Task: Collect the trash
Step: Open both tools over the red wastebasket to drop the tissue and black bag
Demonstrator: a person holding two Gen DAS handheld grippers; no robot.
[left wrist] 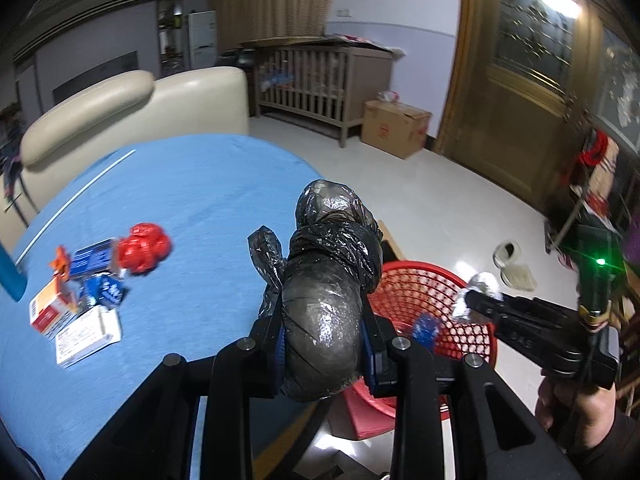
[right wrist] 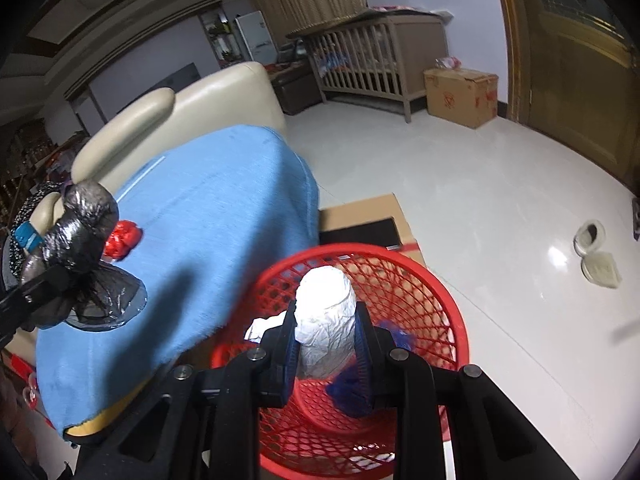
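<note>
My left gripper (left wrist: 326,340) is shut on a bundle wrapped in black plastic bag (left wrist: 328,280), held above the edge of the blue-covered table (left wrist: 192,208). In the right wrist view that same black bundle (right wrist: 80,240) shows at the left over the table. My right gripper (right wrist: 326,344) is shut on a crumpled white paper wad (right wrist: 326,320), right above the red mesh basket (right wrist: 420,300) on the floor. From the left wrist view the right gripper (left wrist: 476,304) holds the white wad (left wrist: 480,286) over the basket (left wrist: 424,292). Blue wrapper scraps (right wrist: 352,392) lie inside the basket.
On the table lie a red crumpled wrapper (left wrist: 144,252), blue packets (left wrist: 96,260) and white and orange boxes (left wrist: 86,334). A flat cardboard box (right wrist: 368,220) lies behind the basket. A cream sofa (left wrist: 132,108), a wooden crib (left wrist: 320,84) and a cardboard carton (left wrist: 396,126) stand beyond.
</note>
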